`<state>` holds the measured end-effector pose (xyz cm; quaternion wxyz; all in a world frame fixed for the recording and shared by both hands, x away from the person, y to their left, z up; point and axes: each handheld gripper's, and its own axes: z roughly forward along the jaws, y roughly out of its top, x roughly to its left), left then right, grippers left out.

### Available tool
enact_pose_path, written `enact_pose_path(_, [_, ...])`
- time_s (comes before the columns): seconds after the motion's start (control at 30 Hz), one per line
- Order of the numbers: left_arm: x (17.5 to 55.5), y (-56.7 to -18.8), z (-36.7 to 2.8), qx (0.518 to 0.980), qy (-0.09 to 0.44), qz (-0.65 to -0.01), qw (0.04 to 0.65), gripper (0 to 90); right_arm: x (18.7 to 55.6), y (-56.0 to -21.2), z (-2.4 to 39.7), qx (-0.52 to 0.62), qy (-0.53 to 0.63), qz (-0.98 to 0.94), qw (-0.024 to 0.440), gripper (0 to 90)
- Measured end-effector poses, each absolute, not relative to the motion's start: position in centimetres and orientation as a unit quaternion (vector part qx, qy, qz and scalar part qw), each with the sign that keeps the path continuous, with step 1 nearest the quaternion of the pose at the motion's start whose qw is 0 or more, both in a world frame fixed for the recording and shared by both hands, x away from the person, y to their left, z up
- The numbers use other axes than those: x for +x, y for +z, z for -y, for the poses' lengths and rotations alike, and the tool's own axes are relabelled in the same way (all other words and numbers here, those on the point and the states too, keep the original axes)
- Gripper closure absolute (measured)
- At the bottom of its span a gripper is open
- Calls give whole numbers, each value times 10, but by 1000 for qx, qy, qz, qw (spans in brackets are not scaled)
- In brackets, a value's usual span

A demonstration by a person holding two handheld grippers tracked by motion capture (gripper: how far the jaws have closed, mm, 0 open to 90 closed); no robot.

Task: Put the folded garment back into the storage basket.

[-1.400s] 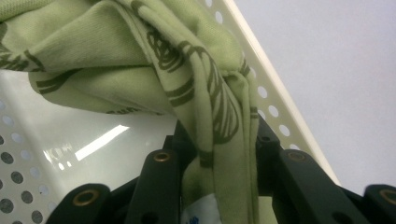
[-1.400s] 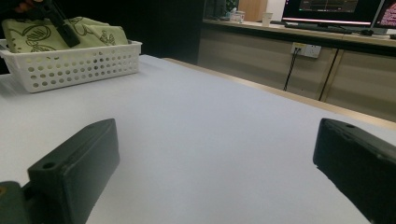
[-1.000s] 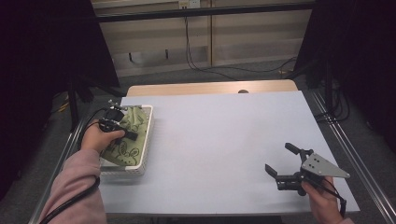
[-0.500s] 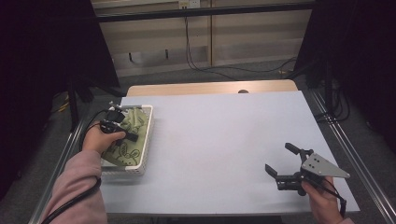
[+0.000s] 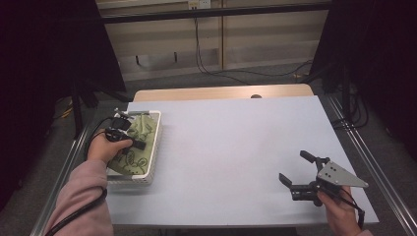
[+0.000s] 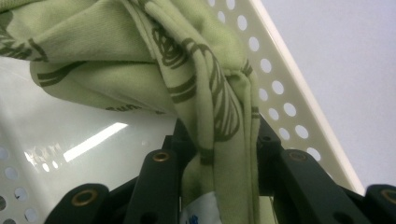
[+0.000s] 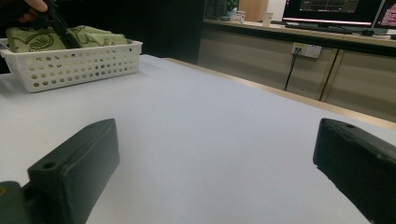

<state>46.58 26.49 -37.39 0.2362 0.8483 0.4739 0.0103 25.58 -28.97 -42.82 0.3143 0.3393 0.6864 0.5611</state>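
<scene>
Two grippers are in our hands. Our left gripper (image 5: pixel 129 140) is down inside the white perforated basket (image 5: pixel 153 147) at the table's left edge, its jaws pinched tight on a bunched fold of the green patterned cloth (image 6: pixel 205 88), which rises from between them and drapes over the basket's glossy floor. Our left hand (image 5: pixel 105 147) wraps the handle, pink sleeve (image 5: pixel 81 196) behind it. Well apart, near the front right corner of the pale table (image 5: pixel 236 147), our right gripper (image 5: pixel 296 169) hovers low with its jaws spread wide and nothing between them, pointing across toward the basket.
</scene>
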Motion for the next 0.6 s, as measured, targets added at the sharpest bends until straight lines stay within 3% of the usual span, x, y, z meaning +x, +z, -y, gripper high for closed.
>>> enact_pose_path(0.6, [465, -380, -272, 836, 8, -489, 248, 676, 256, -428, 290, 336, 562, -687, 315, 2])
